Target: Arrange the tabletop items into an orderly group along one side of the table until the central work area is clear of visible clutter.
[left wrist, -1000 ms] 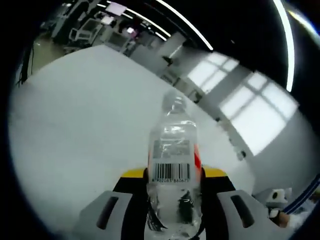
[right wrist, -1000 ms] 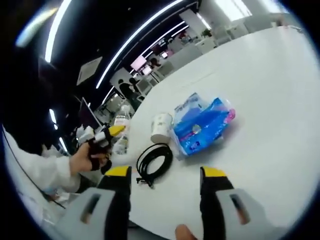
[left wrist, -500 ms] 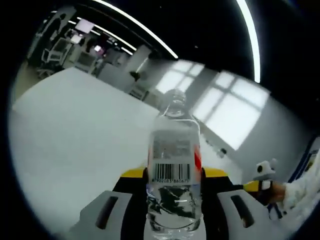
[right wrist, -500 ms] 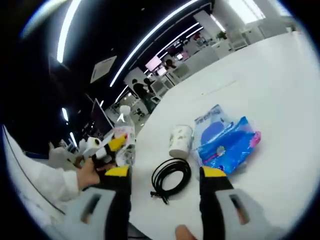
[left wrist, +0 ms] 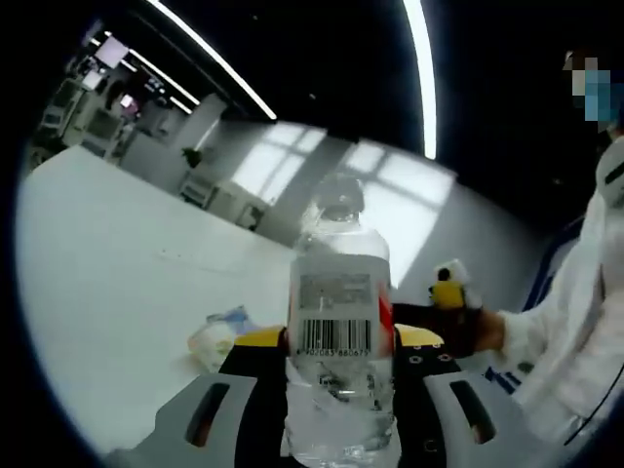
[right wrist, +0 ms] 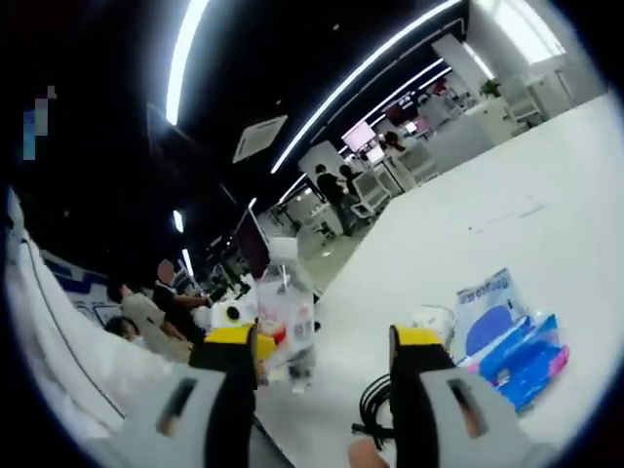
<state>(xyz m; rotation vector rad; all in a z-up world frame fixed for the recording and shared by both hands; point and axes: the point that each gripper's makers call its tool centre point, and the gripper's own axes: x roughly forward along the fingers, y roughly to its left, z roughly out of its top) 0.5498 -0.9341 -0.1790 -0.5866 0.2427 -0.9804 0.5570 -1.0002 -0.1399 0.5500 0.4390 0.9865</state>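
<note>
White surface (right wrist: 507, 210) with a few items gathered at one spot.
In the right gripper view, a blue pack (right wrist: 515, 343) lies flat on the surface, a pale cup (right wrist: 435, 322) stands just beside it, and a coiled black cable (right wrist: 373, 408) lies near the cup, partly hidden. In the left gripper view the surface (left wrist: 107, 253) spreads wide and bare, with the cup (left wrist: 211, 341) and a bit of the blue pack (left wrist: 234, 318) next to each other.
</note>
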